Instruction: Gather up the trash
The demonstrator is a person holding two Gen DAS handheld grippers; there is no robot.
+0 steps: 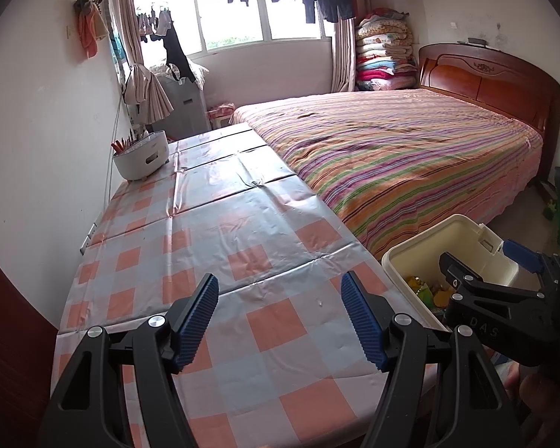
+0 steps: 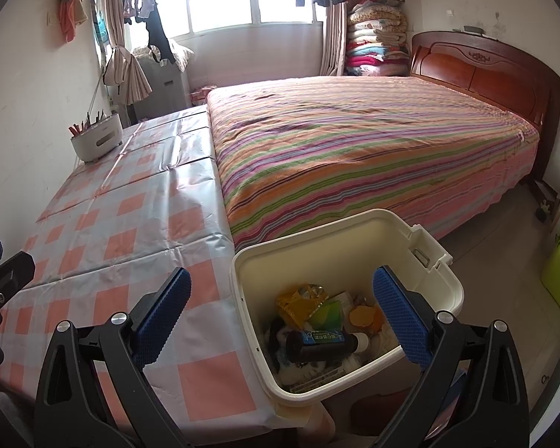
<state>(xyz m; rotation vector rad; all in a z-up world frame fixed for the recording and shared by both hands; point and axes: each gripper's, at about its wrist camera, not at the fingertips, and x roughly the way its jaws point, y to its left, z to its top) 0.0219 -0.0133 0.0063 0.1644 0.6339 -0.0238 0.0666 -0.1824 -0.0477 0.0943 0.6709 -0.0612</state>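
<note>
**Collection status: bin loaded, table surface nearly bare**

We held the left gripper [image 1: 280, 317] above the checked tablecloth [image 1: 205, 224] with its blue pads spread wide and nothing between them. We held the right gripper [image 2: 280, 313] over the near rim of the cream trash bin [image 2: 444, 283], likewise released and empty.

The bin stood on the floor, just beside the table's corner and the striped bed [image 2: 354, 149]. Inside it we saw a dark bottle [image 2: 321, 343] lying on its side, a yellow wrapper [image 2: 298, 302], a green packet [image 2: 328, 315], an orange piece [image 2: 362, 315] and white crumpled material beneath (the items at the bottom were too jumbled to name).

On the table we found only a white holder [image 1: 141, 160] of pens at the far end, and one small pale speck [image 1: 319, 302] near the left gripper; we could not tell whether it was litter or a mark.

We judged the task largely complete. Remaining work, if any, was confined to that speck.
</note>
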